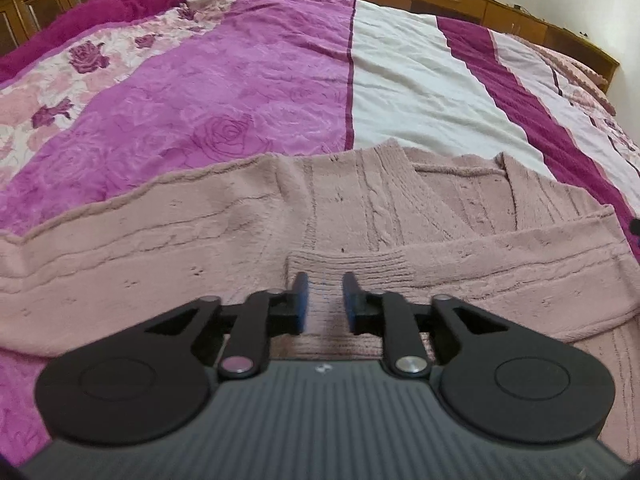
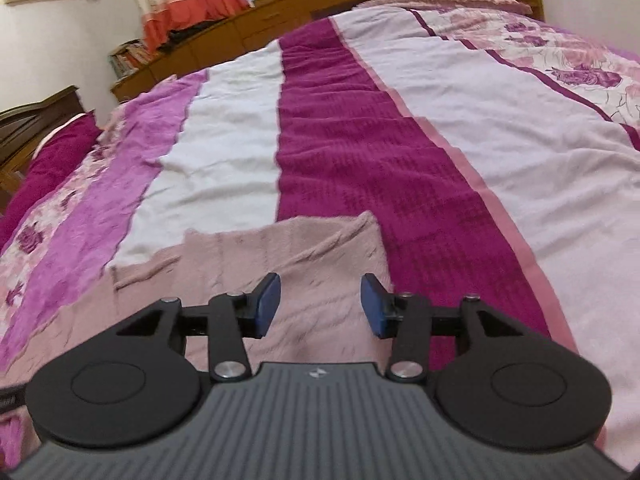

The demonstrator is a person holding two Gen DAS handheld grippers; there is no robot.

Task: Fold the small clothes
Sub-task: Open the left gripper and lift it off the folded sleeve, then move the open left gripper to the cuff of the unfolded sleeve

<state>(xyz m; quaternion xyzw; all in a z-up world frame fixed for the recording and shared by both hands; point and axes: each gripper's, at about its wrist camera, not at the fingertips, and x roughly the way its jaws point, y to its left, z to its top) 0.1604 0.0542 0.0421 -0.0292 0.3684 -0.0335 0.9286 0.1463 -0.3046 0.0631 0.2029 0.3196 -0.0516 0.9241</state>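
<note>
a dusty-pink knitted cardigan (image 1: 360, 216) lies flat across the striped bedspread (image 1: 248, 92), long axis side to side, its folded-in sleeve cuff (image 1: 344, 264) just beyond the narrowly parted, empty left gripper (image 1: 325, 301), while the right gripper (image 2: 320, 305) hovers half open over its right edge.

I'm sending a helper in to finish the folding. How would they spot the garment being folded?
Find the big bed with the magenta, white and floral striped bedspread. At its near edge lies a dusty-pink knit cardigan, spread flat with a sleeve folded across its front. It is the only plain, cable-textured piece; everything around it is patterned bedding.
</note>
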